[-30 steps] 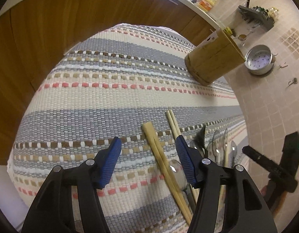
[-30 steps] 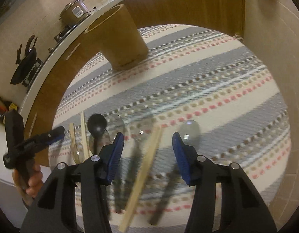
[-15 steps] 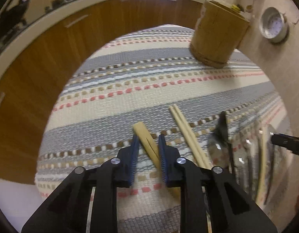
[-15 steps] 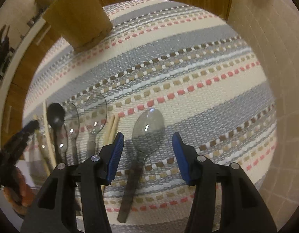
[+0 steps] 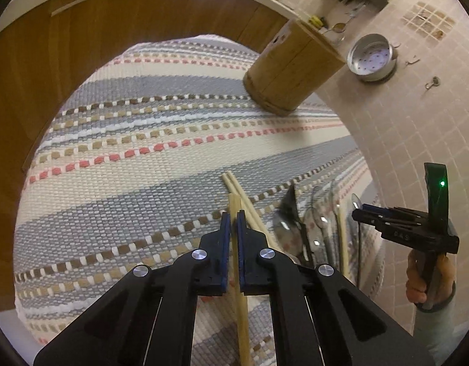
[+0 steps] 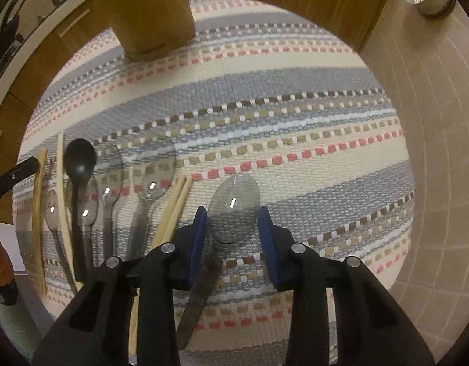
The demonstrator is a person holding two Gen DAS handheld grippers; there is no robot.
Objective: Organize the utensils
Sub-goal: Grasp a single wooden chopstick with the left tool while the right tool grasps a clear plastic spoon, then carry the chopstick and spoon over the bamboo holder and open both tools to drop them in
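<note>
My left gripper [image 5: 233, 222] is shut on a pale wooden stick [image 5: 242, 311] that runs back between its blue pads, just above the striped mat [image 5: 137, 158]. A pair of chopsticks [image 5: 243, 199] lies beside it. My right gripper [image 6: 233, 228] is open, its pads on either side of a clear plastic spoon [image 6: 234, 201] lying on the mat. Left of it lie two chopsticks [image 6: 173, 210], several clear spoons [image 6: 152, 183], a black spoon [image 6: 79, 164] and wooden sticks [image 6: 37, 213]. A wooden utensil holder [image 5: 292, 70] stands at the mat's far side, also in the right wrist view [image 6: 149, 9].
Wooden cabinets [image 5: 51, 70] ring the mat's far and left sides. A tiled surface [image 5: 417, 116] lies to the right with a round metal strainer [image 5: 371, 58] on it. The right gripper shows in the left wrist view [image 5: 405, 228], held by a hand.
My left gripper has closed on the wooden stick and lifted it off the mat. My right gripper has come down over the clear spoon, still open.
</note>
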